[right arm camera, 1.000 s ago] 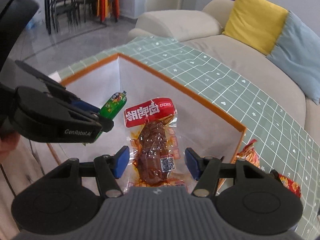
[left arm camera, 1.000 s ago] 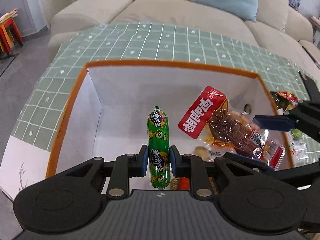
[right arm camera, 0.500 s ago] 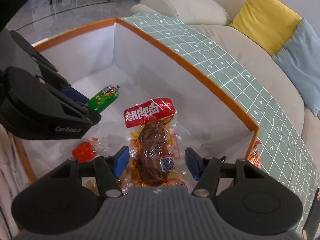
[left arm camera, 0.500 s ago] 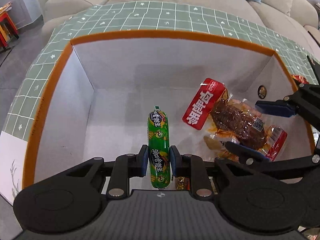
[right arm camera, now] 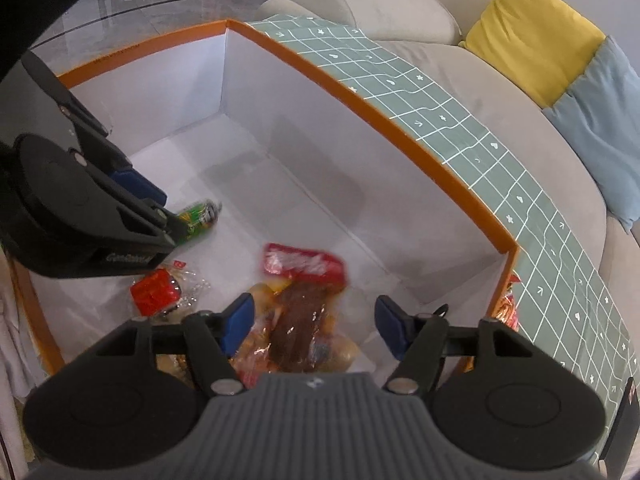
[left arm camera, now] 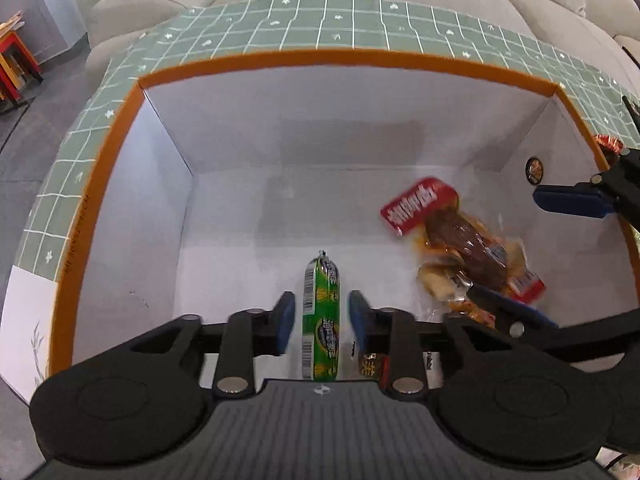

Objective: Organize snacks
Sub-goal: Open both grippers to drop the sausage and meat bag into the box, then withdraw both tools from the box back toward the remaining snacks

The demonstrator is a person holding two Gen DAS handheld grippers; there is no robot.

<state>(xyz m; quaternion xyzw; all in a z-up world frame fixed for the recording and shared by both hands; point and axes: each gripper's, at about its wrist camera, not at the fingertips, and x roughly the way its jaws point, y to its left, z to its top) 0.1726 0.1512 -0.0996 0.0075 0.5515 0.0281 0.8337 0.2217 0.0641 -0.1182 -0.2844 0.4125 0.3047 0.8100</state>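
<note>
In the left wrist view, the left claw (left arm camera: pixel 321 317) sits at lower centre with its blue-padded fingers spread, a clear gap on each side of the green plastic-wrapped sausage stick (left arm camera: pixel 321 322) lying lengthwise between them on the floor of the white cardboard box with an orange rim (left arm camera: pixel 256 58). The stick carries a barcode strip and yellow-green printed characters too small to read. To the right of centre lies the clear packet of brown braised meat with a red header (left arm camera: pixel 464 240); white characters on the header are blurred.

In the right wrist view, the right claw (right arm camera: pixel 315 326) at lower centre is spread wide above the same meat packet (right arm camera: pixel 302 320), neither pad touching it. A small red-wrapped snack (right arm camera: pixel 154 292) lies left of it on the box floor. At the left edge the other gripper's black body bears raised lettering, partly legible as "GenRobot". Outside the box wall, the green grid-patterned tablecloth (right arm camera: pixel 480 148) covers the table, and a yellow cushion (right arm camera: pixel 528 32) rests on the beige sofa at upper right.
</note>
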